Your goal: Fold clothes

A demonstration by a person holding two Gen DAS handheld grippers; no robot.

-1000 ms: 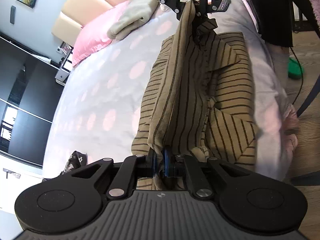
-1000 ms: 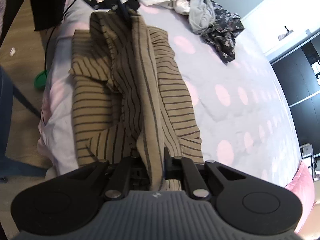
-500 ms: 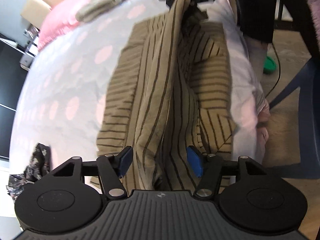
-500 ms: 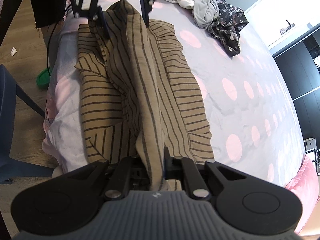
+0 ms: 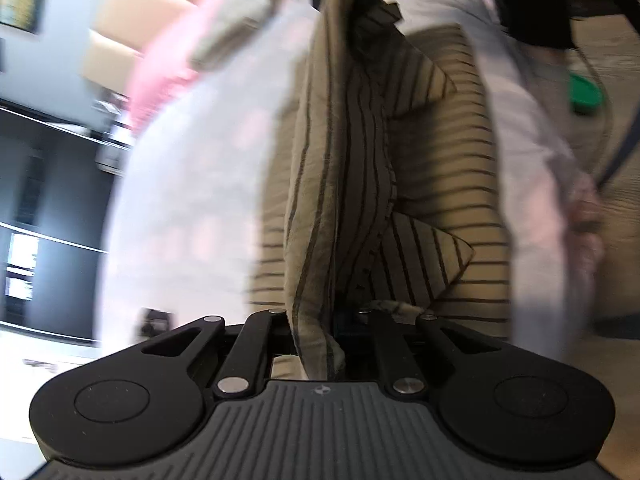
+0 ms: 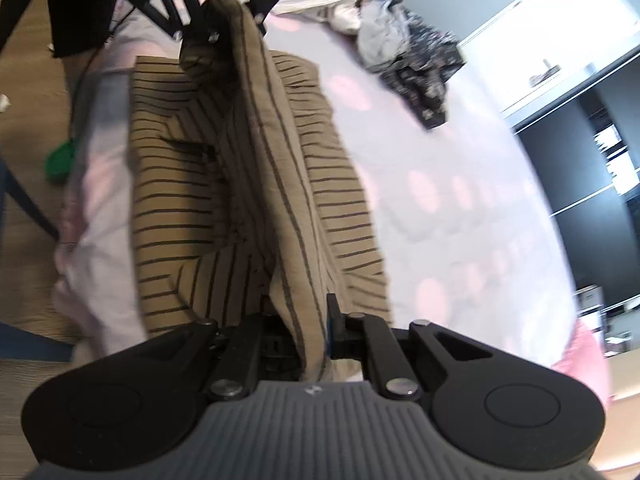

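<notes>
Bed (image 6: 460, 208), dotted pale cover, carries all. Striped shirt (image 6: 180, 200) spread near bed edge, sleeves turned in over body; middle ridge of cloth lifted and stretched between both grippers. Heap of unfolded clothes (image 6: 404, 44) at far side of bed. Left gripper (image 5: 320, 332): jaws closing, fabric of shirt between them, pinched. Right gripper (image 6: 310, 332): jaws closed on other end of same ridge. Judged mid-fold: sleeves done; lengthwise fold, flattening and heap remaining.
</notes>
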